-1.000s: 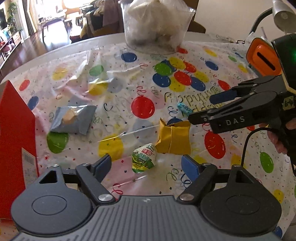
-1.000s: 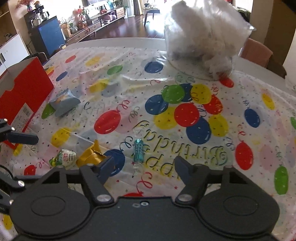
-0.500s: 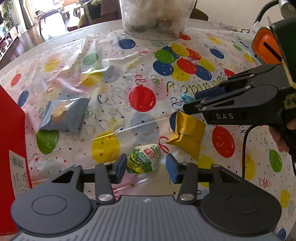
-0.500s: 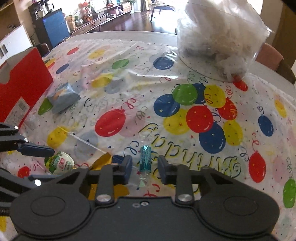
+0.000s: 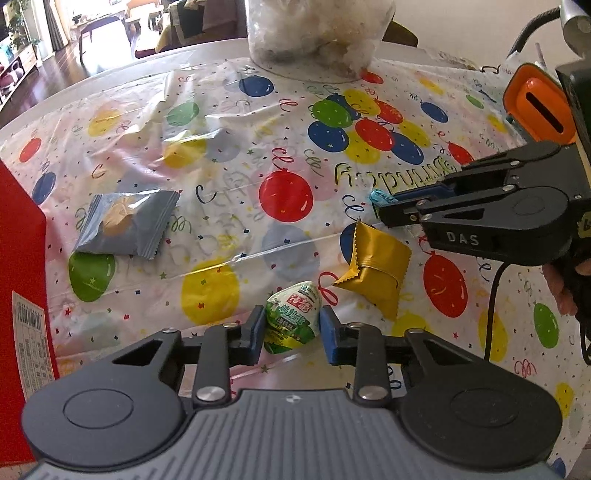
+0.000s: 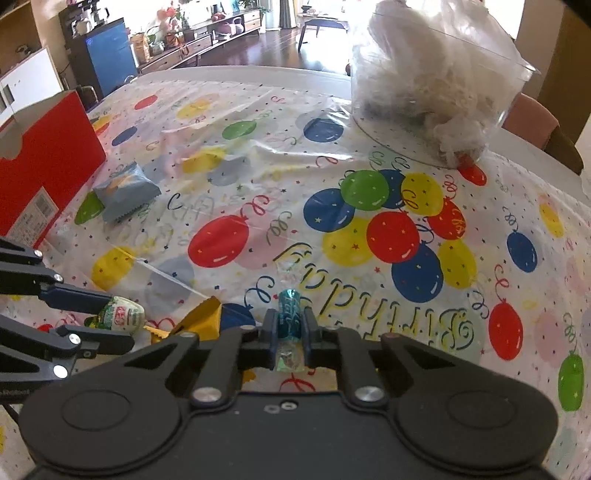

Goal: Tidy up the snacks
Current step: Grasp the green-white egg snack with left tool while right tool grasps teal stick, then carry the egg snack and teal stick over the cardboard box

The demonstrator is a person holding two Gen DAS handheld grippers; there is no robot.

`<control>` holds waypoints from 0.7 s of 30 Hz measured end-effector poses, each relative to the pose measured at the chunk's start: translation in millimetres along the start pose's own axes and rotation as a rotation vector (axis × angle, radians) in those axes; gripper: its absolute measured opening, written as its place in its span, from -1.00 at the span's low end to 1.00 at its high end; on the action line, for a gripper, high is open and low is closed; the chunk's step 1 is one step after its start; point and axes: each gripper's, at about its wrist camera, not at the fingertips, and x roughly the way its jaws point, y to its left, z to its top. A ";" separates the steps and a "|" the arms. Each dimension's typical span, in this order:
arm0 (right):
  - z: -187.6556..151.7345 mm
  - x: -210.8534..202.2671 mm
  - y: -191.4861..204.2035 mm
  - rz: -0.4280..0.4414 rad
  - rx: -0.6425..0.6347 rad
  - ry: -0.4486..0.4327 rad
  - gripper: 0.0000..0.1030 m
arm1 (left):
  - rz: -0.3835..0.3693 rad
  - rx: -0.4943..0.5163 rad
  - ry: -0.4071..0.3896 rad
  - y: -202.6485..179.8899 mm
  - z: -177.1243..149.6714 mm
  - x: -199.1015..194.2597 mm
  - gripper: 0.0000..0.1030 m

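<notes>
1. The left tongs point(image 5: 291, 326) have just closed on the green-and-white snack point(image 5: 293, 321), low over the desk point(image 5: 229, 206).
2. The right tongs point(image 6: 290, 325) have just closed on the teal candy point(image 6: 290, 310).
3. A gold packet point(image 5: 376, 269) lies between them.

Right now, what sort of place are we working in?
Most likely a home dining and living room: a table under a birthday tablecloth, a sideboard with ornaments behind, and a dining chair.
</notes>
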 end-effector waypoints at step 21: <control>-5.8 -90.0 41.1 0.055 0.031 -0.110 -0.78 | -0.012 -0.063 -0.119 23.2 -21.2 -79.8 -0.41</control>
